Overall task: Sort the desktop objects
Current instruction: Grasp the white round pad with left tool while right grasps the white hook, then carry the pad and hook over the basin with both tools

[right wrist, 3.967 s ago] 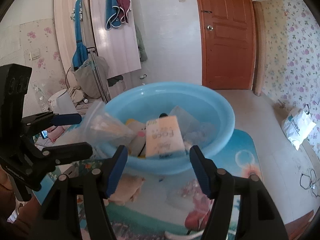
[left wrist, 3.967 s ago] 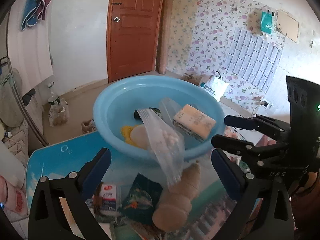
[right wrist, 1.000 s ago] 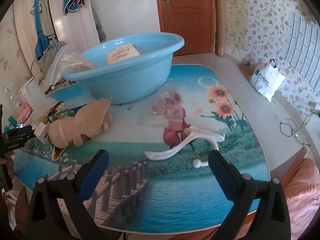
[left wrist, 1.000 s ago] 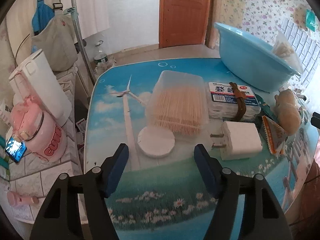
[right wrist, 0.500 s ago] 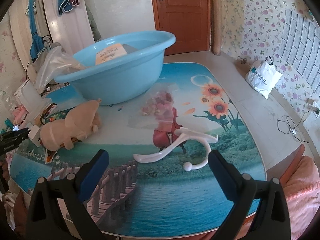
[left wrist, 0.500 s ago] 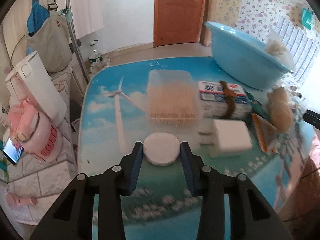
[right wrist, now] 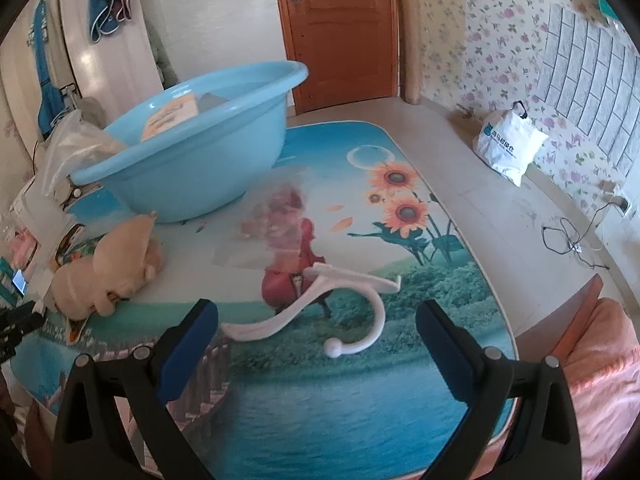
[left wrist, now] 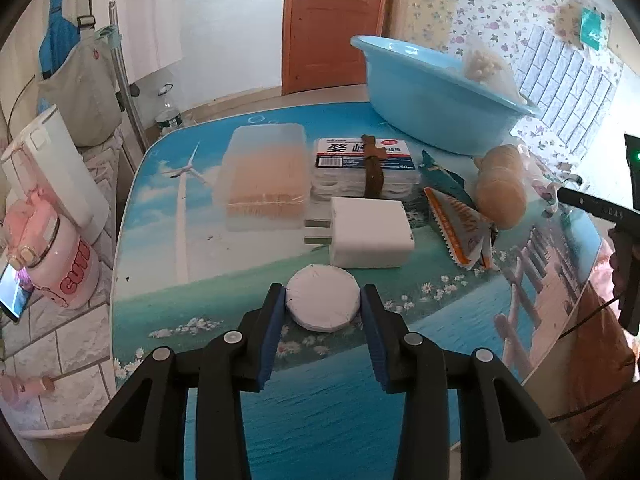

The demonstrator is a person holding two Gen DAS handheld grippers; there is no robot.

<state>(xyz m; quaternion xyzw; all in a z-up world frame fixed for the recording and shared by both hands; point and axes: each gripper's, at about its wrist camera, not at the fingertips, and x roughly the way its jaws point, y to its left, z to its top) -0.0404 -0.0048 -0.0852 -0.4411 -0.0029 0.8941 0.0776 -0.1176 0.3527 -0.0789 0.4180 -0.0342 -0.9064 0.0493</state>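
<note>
Left wrist: charger (left wrist: 370, 231) behind disc (left wrist: 322, 298)

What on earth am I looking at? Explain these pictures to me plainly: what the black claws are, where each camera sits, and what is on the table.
There is no robot. A person holds a two-fingered claw in each hand, and a fisheye camera on each looks along its fingers.

Left wrist view: the left claw has just closed on a white round disc, pads pressing its sides. Beyond lie a white plug adapter, a clear box of toothpicks, a labelled box and a snack packet.

Right wrist view: the right claw is open and empty above a white plastic hook. A plush toy lies to the left, near the blue basin already holding sorted things.
</note>
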